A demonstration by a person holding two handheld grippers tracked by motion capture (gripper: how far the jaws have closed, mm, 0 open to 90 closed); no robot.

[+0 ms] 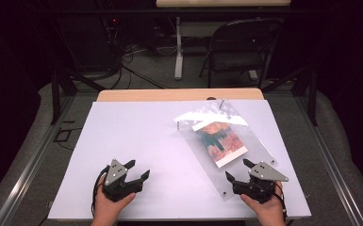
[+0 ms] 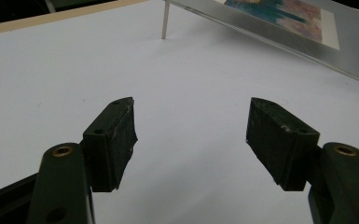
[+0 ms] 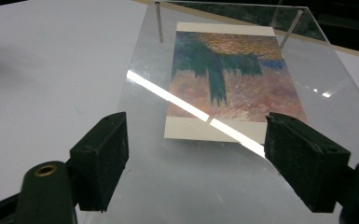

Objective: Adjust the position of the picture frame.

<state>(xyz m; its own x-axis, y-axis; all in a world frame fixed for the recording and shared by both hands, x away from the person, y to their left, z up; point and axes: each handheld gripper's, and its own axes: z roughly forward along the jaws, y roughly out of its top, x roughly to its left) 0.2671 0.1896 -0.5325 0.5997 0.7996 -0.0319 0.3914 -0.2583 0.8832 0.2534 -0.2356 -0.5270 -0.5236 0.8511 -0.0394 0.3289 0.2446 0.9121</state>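
Teal, orange and pink streaks on white-bordered card [image 3: 231, 81]; black claws.

No readable text, label, number or sign appears anywhere in these views.

Bare white table [image 1: 136, 136] ahead of the left gripper [image 1: 139, 169]; sloped acrylic frame [image 1: 259, 141] before the right gripper [image 1: 238, 170].
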